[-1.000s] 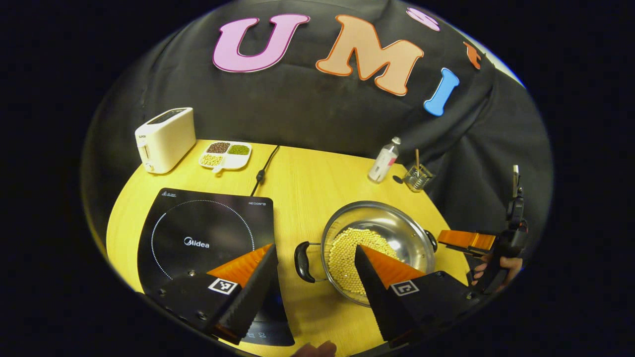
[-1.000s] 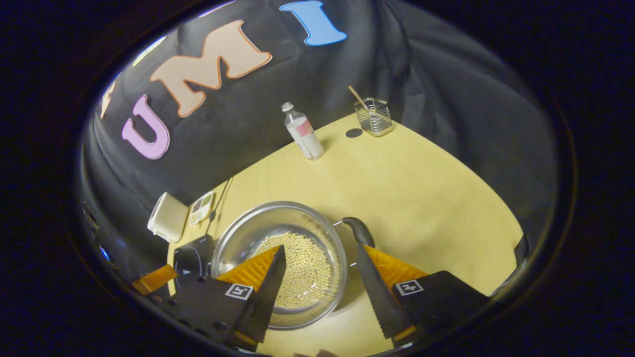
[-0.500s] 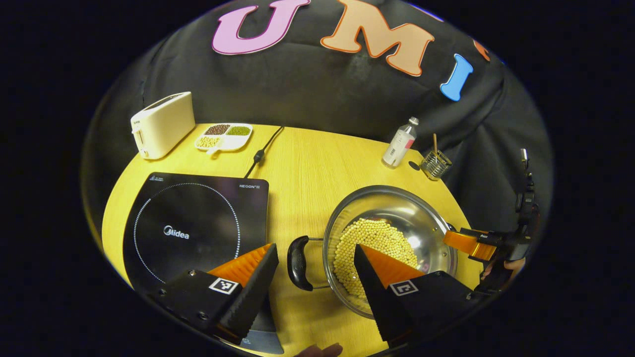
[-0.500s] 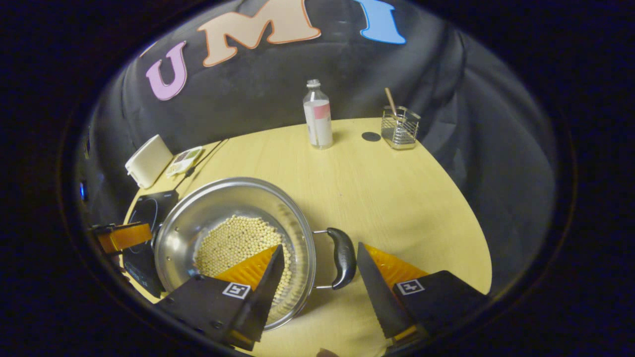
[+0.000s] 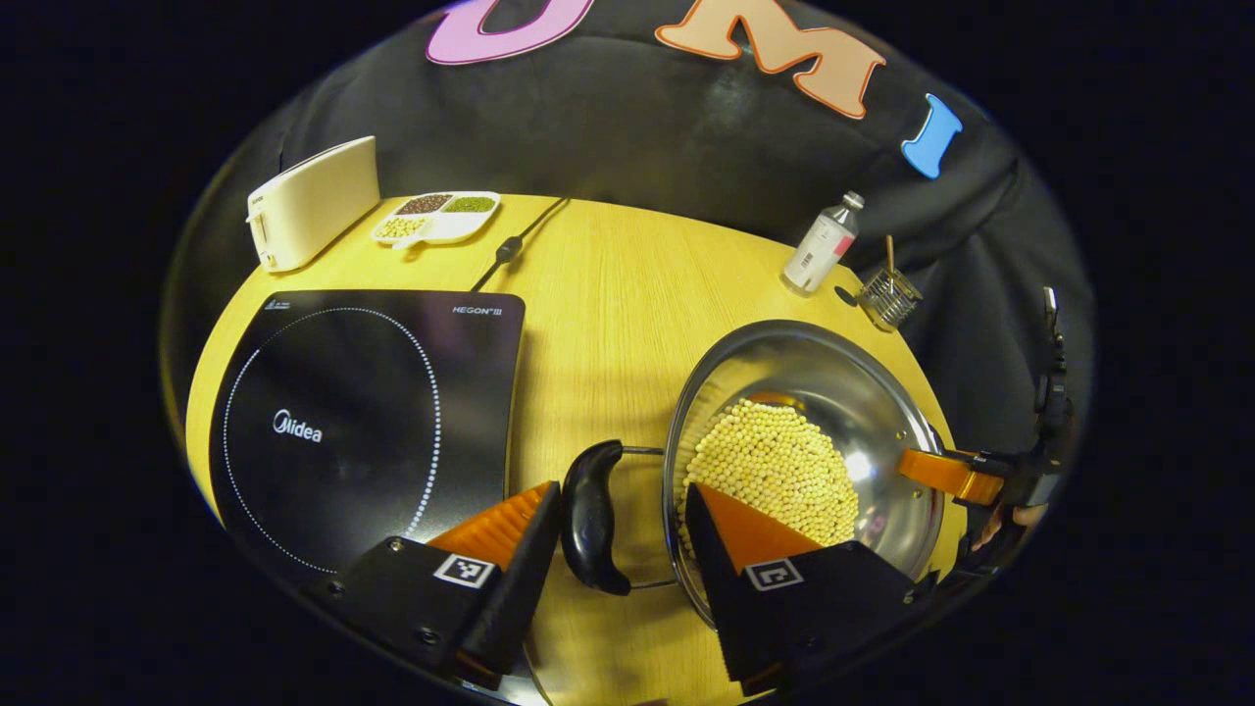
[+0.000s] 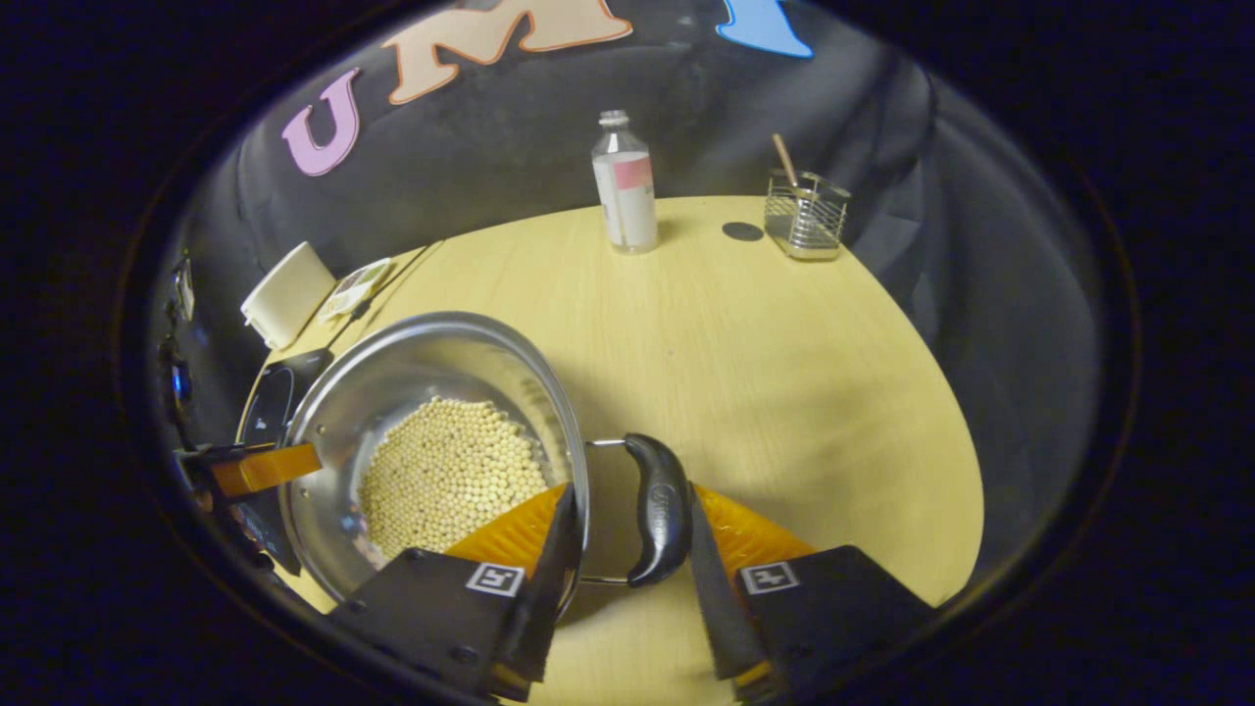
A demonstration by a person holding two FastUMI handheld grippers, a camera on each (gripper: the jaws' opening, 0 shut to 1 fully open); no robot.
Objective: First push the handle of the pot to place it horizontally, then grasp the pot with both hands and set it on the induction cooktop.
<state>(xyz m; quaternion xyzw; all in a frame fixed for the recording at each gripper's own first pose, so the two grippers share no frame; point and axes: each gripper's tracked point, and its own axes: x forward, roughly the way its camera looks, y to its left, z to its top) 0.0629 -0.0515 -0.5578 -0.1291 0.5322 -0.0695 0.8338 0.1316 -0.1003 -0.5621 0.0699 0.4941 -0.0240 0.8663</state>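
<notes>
Yellow wooden surface point(image 5: 608, 294) carries the steel pot point(image 5: 833, 392) right of the induction cooktop point(image 5: 363, 402), and the 2 tongs, left point(image 5: 613, 534) and right point(image 6: 627, 534), gape wide astride its 2 black side handles point(image 5: 591, 515), apparently for a level two-handed lift.

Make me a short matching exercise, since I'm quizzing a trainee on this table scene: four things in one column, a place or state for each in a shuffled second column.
Things
1. pot
2. induction cooktop
3. bottle
4. toaster

Places or states
A. bare on top, nothing set on it
B. holds pale round beans
C. beside the divided dish at the table's far edge
D. upright near the wire holder

Pairs: 1-B, 2-A, 3-D, 4-C
</notes>
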